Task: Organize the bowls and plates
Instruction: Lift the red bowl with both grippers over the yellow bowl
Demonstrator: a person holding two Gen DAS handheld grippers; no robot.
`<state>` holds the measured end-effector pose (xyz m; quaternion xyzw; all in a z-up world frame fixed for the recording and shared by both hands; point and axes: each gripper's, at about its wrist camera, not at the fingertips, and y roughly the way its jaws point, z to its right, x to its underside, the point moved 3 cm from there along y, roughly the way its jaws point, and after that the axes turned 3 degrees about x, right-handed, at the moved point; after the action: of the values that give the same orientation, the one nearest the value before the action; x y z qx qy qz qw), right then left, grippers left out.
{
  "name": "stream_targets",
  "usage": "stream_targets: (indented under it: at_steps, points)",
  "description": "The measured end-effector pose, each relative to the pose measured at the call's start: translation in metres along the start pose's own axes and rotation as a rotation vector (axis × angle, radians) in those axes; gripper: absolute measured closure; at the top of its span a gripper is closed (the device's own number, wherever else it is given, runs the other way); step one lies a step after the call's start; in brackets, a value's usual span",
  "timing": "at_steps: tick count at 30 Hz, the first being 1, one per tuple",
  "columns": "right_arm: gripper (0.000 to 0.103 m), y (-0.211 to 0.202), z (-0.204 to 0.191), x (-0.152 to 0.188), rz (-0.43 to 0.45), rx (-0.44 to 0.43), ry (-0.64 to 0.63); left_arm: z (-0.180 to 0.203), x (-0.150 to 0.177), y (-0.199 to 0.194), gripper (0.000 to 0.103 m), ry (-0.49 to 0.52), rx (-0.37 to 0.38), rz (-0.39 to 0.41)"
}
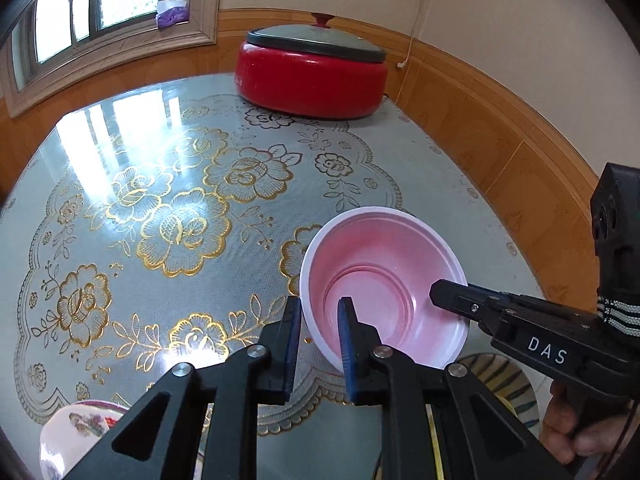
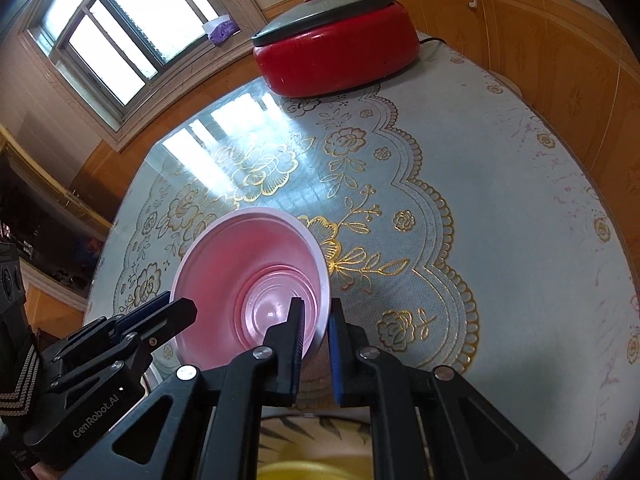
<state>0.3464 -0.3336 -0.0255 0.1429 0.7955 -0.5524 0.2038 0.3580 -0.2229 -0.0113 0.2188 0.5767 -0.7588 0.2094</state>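
Above table [image 1: 120,184] | both jaws clamped on pink bowl [image 1: 384,280] rim, opposite edges

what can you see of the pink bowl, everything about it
The round pink plastic-looking bowl has a paler, near-white rim and stepped rings around its flat base. It is empty and tilted, apparently lifted above the floral tablecloth. The left tongs and right tongs each pinch its rim on opposite sides, one finger inside, one outside.

A red lidded cooker [image 1: 311,73] sits at the floral tablecloth's [image 1: 168,216] far edge, below a window [image 1: 100,4].
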Motion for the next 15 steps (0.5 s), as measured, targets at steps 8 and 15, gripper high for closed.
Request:
stream_targets:
  at_steps: [8, 15]
  points:
    - [0.093, -0.026, -0.002, 0.017, 0.033, 0.009, -0.013, 0.014, 0.011, -0.023, 0.085, 0.044, 0.017, 0.028]
    - [0.093, -0.049, -0.007, 0.027, 0.067, 0.016, -0.02, 0.023, 0.015, -0.043, 0.085, 0.069, 0.041, 0.056]
